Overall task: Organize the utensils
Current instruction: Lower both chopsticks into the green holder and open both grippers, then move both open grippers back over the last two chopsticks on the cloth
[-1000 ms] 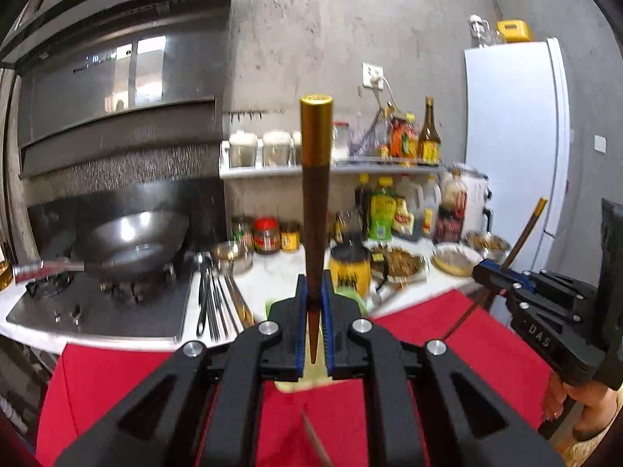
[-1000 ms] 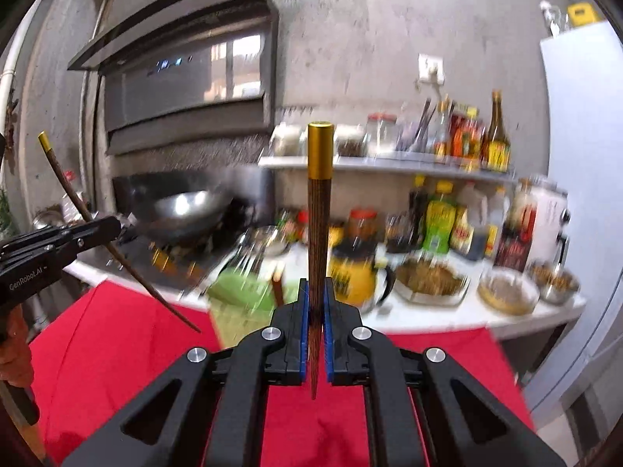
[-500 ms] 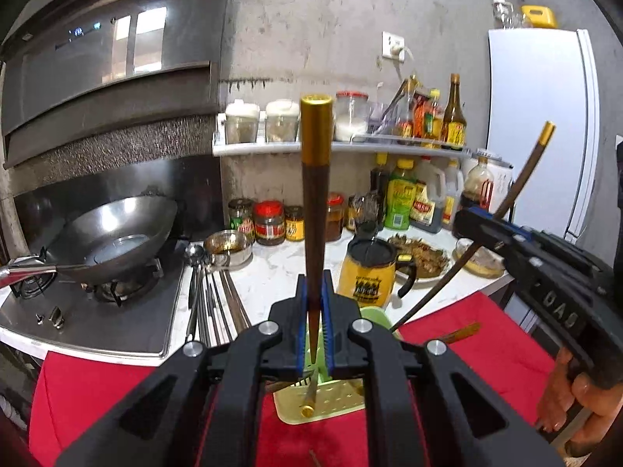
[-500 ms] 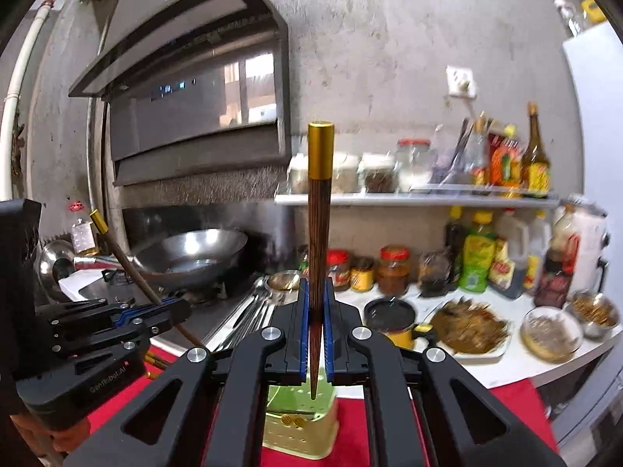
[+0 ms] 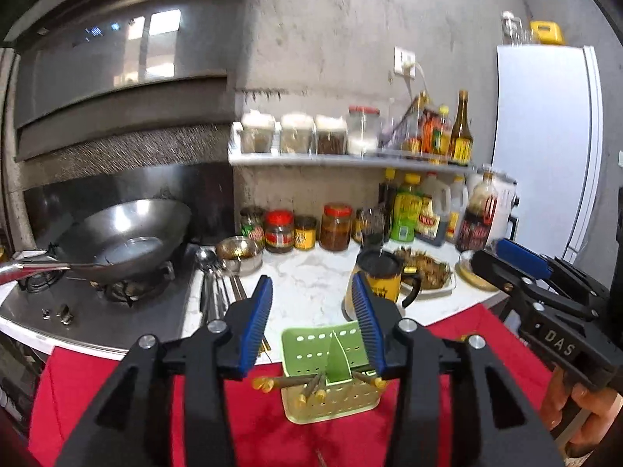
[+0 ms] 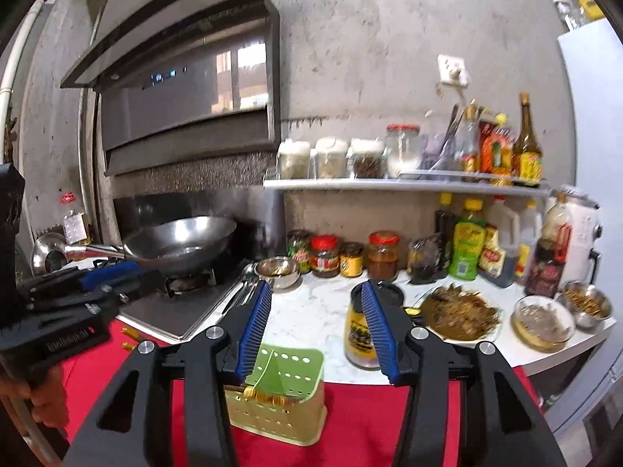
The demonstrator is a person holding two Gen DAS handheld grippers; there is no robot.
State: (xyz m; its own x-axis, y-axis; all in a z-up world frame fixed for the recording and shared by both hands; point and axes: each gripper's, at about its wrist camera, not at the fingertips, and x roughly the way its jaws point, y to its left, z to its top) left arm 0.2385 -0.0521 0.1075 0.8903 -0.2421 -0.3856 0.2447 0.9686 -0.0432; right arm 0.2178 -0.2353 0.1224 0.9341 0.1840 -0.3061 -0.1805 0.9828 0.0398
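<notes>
Beside a cluttered kitchen counter (image 5: 311,284), the left gripper (image 5: 311,327) and right gripper (image 6: 317,329) have just opened and stand empty, their gold-capped chopsticks (image 5: 307,383) now dropped into the green caddy (image 5: 331,401) on the red cloth (image 5: 97,389) below.

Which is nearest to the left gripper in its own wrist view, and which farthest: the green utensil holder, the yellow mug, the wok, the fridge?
From the left gripper:
1. Green utensil holder, just below the fingers, on the red cloth.
2. Yellow mug, beyond the right finger, on the counter.
3. Wok, left, on the stove.
4. Fridge, far right.
</notes>
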